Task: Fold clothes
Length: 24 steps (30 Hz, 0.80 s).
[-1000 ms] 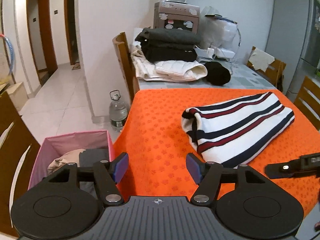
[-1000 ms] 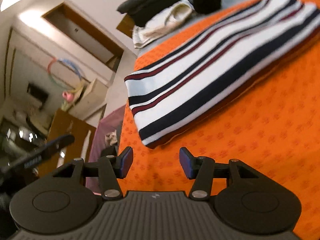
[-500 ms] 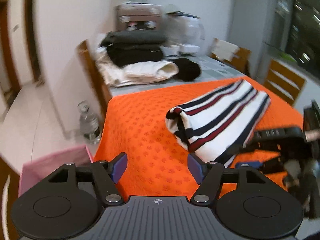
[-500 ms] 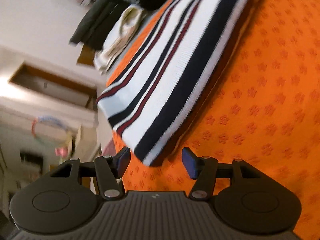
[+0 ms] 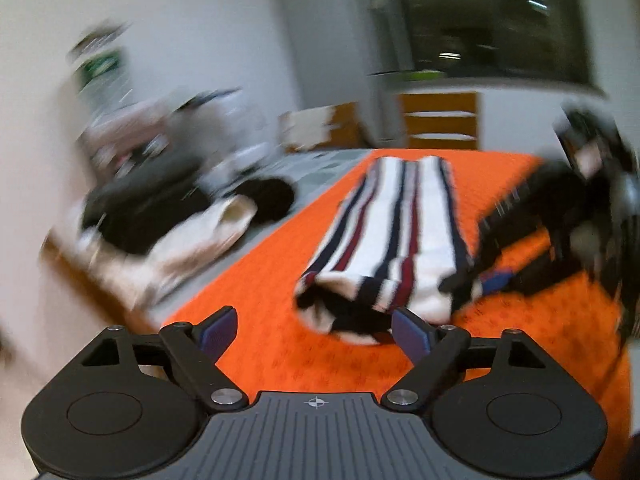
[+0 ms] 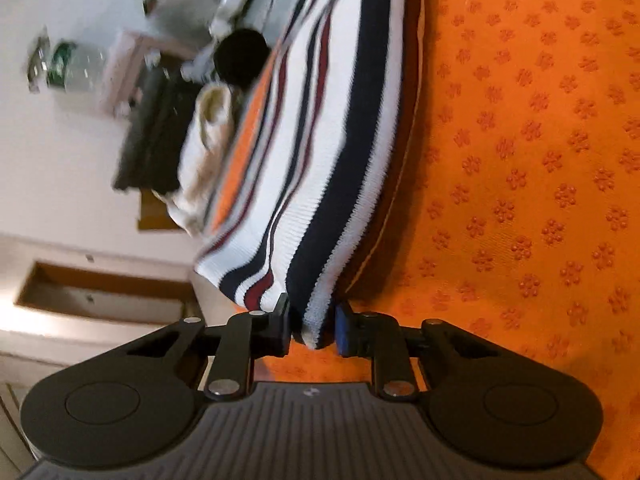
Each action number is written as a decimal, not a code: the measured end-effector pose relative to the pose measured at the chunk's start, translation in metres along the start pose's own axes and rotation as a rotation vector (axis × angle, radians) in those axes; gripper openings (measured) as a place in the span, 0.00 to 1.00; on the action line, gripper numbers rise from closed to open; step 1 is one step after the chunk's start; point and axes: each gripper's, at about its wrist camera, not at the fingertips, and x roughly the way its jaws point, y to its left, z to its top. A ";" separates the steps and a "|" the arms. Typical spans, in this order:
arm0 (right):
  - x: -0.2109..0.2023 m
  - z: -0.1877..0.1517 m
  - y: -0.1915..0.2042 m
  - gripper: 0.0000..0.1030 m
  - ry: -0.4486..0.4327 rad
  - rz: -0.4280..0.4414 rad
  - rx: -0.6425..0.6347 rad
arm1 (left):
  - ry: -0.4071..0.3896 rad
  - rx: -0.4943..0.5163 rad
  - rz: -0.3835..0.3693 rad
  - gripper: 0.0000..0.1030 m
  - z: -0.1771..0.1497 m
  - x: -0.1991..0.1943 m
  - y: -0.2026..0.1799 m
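Observation:
A folded striped sweater (image 5: 396,236), white with navy and dark red stripes, lies on the orange tablecloth (image 5: 280,344). My left gripper (image 5: 316,334) is open, just in front of the sweater's near end, with nothing between its pads. In the right wrist view the same striped sweater (image 6: 320,160) runs away from me, and my right gripper (image 6: 312,326) is shut on its near corner, which is lifted slightly off the cloth. In the left wrist view the right gripper (image 5: 480,280) shows blurred at the sweater's right edge.
A stack of folded dark and cream clothes (image 5: 160,216) and a black cap (image 5: 272,196) sit on the grey table behind. Wooden chairs (image 5: 440,120) stand at the far side. The orange tablecloth (image 6: 540,160) stretches bare to the right of the sweater.
The left gripper swung right and closer to the sweater's near end, staying open. The right gripper advanced onto the sweater's corner and shut on it.

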 end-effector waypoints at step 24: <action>-0.069 0.015 0.018 0.16 -0.116 0.083 0.156 | -0.230 0.693 -0.034 0.28 -0.043 0.110 -0.053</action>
